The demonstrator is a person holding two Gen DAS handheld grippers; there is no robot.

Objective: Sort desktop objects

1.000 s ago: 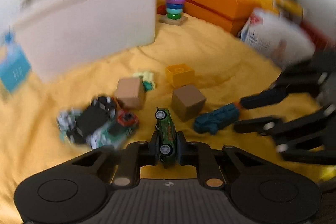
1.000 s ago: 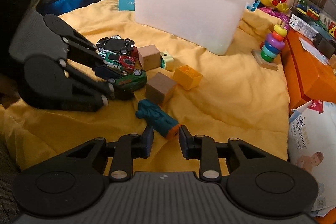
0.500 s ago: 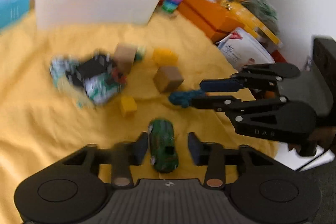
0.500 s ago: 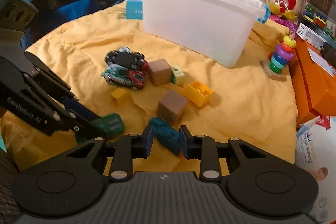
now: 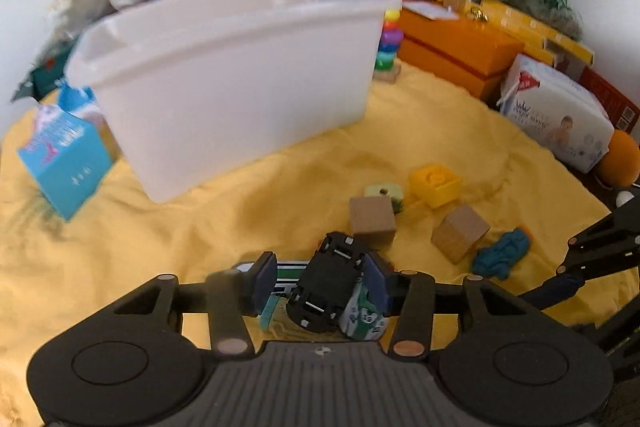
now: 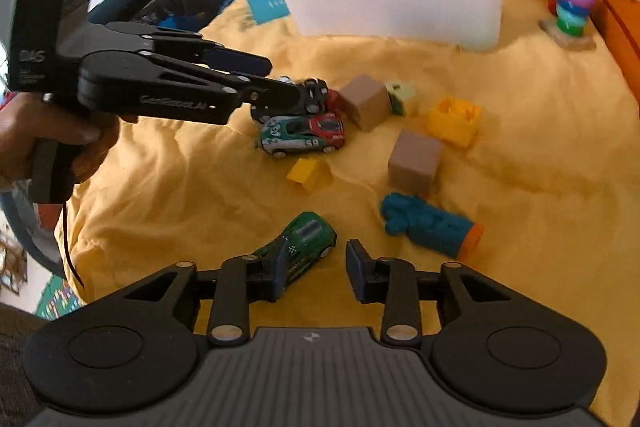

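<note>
Desktop objects, scattered on yellow cloth [image 6: 532,131]: green toy car [image 6: 304,241] nearest, apart from the rest; black toy car [image 5: 330,287] tipped over, white-and-red racing car [image 6: 302,135] alongside; two brown cubes [image 6: 414,161], yellow bricks, teal toy [image 6: 428,225] close by. Left gripper [image 5: 320,281] straddling black car, jaws opening, pads seemingly not yet pressing. Right gripper [image 6: 316,275] low over green car, jaws opening, one finger overlapping car's tail, nothing grasped. Risks, by judgement: black car lying skewed on its neighbour, liable to twist or slip when squeezed; racing car directly underneath, liable to be nipped or dragged along; soft creased cloth, liable to let wheeled toys roll. White plastic bin [image 5: 240,79] at rear, likely destination; interior not visible from either view, contents unknown. Orange box [image 5: 452,51] to one side, closed.
</note>
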